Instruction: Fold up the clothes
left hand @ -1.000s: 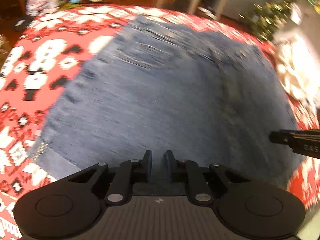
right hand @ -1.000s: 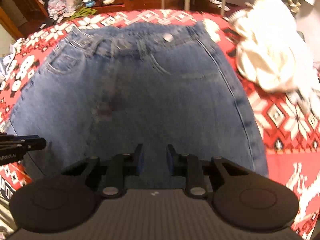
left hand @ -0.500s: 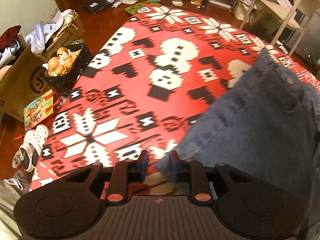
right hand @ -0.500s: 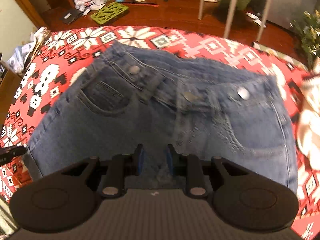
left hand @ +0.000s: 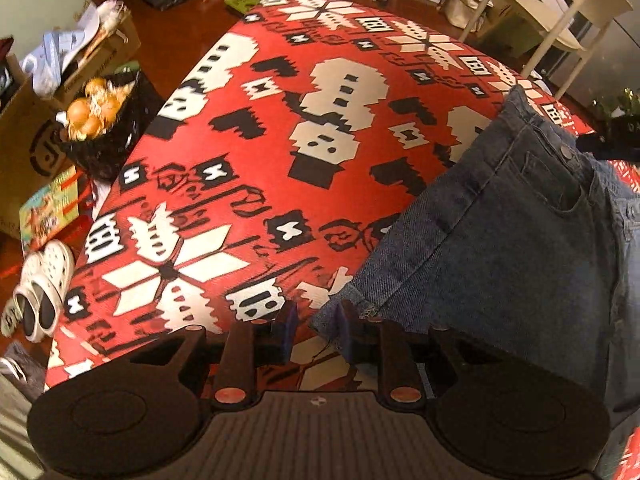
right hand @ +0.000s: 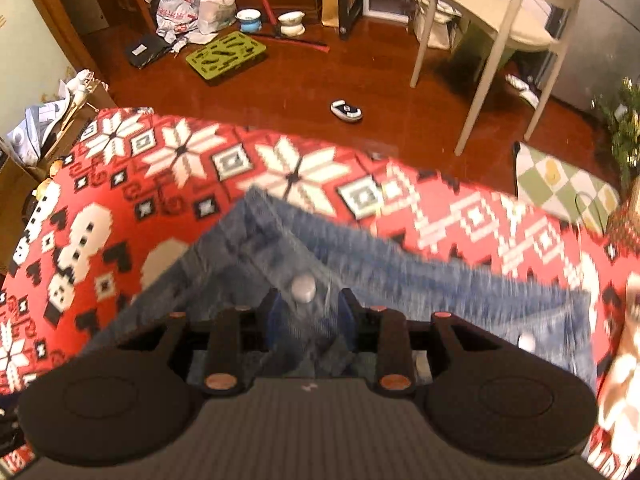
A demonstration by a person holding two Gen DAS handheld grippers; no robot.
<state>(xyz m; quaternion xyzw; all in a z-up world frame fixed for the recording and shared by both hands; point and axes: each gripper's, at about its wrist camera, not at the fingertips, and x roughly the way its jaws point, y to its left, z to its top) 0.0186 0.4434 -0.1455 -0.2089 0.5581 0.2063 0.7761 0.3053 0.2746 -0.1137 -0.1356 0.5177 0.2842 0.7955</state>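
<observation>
- Left wrist view: the left gripper (left hand: 316, 330) sits at the near edge of the tabletop (left hand: 256, 152), which has a red cloth with white and black knit-style patterns. Its 2 fingers are parted with a gap between them, and the frayed hem corner of the denim shorts (left hand: 508, 248) lies right at the inner side of the right-hand finger. Can't honestly tell if it's pinching the fabric or just sitting next to it.
- Same view: the shorts cover the right side of the tabletop, waistband toward the far end. A dark bit of the right gripper (left hand: 608, 148) pokes in at the right edge by the waistband.
- Same view: on the floor to the left there's a pair of white clogs (left hand: 38, 292) and a black bin of onions (left hand: 96, 120).
- Right wrist view: the right gripper (right hand: 308, 316) is over the waistband, fingers apart, denim and a metal button (right hand: 303, 288) showing between them. Fabric is blurry here, so the grip is unclear too.
- Same view: a white chair (right hand: 500, 28) stands on the wooden floor beyond.
</observation>
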